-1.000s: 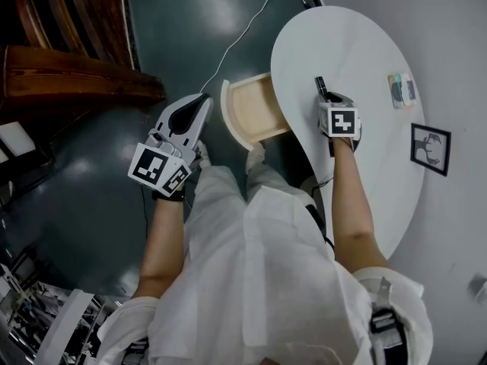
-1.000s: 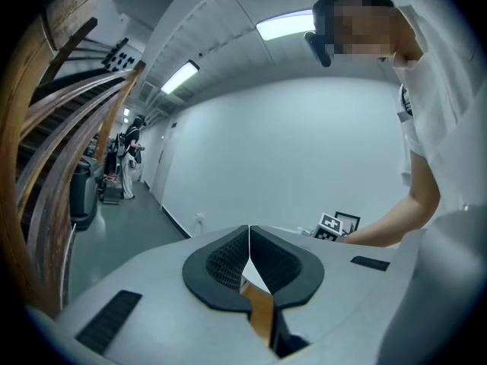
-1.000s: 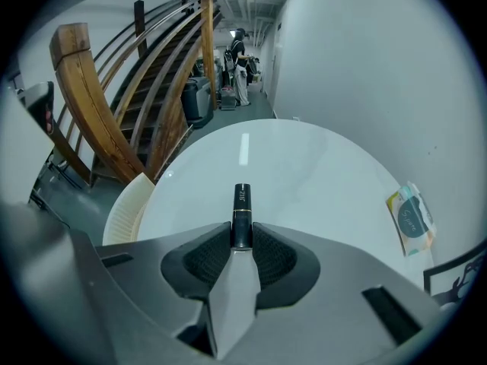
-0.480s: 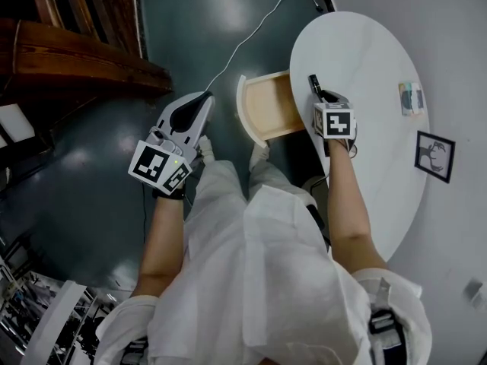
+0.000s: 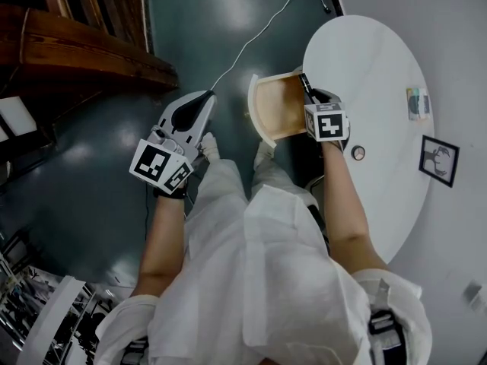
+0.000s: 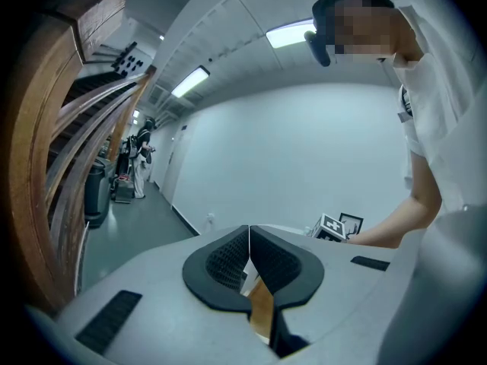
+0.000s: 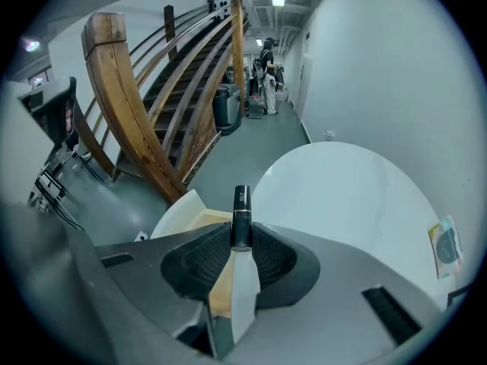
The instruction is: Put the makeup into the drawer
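The makeup tube (image 7: 241, 204), slim and black, is pinched between the pads of the right gripper (image 7: 242, 242), its cap end sticking out past the jaw tips. In the head view the tube sits right at the drawer's table-side edge, over the opening but not yet down inside. And the drawer (image 5: 280, 116) is wide open, pulled out from under the white table (image 5: 373, 59), its pale wooden floor bare as far as I can see, so nothing has gone in yet. By my reckoning this is the carry nearly finished: the tube is picked up and brought to the drawer, and lowering and letting go are what's left for this piece. The left gripper (image 6: 248, 242) hangs off to the drawer's far side, well apart from it over the dark floor, jaws pressed together with nothing between them. On the tabletop beyond the drawer lie a small compact-like piece (image 5: 417, 103) and a little round item (image 5: 358, 153); if those count as makeup, more trips remain. Whether the drawer must then be shut, I can't say.
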`<act>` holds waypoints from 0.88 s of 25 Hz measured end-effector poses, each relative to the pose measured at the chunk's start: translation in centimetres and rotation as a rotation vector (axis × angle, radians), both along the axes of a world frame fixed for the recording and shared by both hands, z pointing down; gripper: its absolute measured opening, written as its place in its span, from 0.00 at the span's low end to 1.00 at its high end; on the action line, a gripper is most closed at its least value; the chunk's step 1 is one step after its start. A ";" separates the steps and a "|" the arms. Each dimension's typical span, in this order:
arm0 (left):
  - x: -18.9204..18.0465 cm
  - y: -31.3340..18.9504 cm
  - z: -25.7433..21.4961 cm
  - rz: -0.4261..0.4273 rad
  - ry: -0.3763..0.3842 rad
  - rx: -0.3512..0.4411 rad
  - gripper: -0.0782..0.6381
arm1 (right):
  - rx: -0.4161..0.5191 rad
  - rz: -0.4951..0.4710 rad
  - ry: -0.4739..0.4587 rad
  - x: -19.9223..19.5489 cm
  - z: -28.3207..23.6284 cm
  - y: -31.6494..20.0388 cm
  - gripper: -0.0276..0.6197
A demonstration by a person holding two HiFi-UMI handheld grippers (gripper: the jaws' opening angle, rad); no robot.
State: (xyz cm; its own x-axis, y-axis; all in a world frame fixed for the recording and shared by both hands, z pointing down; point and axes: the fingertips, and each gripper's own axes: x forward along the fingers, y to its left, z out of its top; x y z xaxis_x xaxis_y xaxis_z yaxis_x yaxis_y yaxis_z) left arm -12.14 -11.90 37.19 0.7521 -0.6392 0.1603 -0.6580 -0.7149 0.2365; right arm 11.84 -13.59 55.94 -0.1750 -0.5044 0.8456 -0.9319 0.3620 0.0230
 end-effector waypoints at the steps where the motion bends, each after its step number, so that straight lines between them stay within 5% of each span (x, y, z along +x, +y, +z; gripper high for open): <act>1: -0.2 0.0 0.0 0.000 0.000 -0.002 0.13 | -0.004 -0.007 -0.003 -0.5 0.1 0.1 0.17; 16: -2.0 -0.9 0.8 -0.008 -0.012 -0.018 0.13 | -0.098 -0.100 -0.031 -5.9 4.1 1.1 0.17; 22: -2.0 -1.2 1.8 0.002 -0.018 -0.035 0.13 | -0.103 -0.176 0.064 -6.9 5.7 0.4 0.17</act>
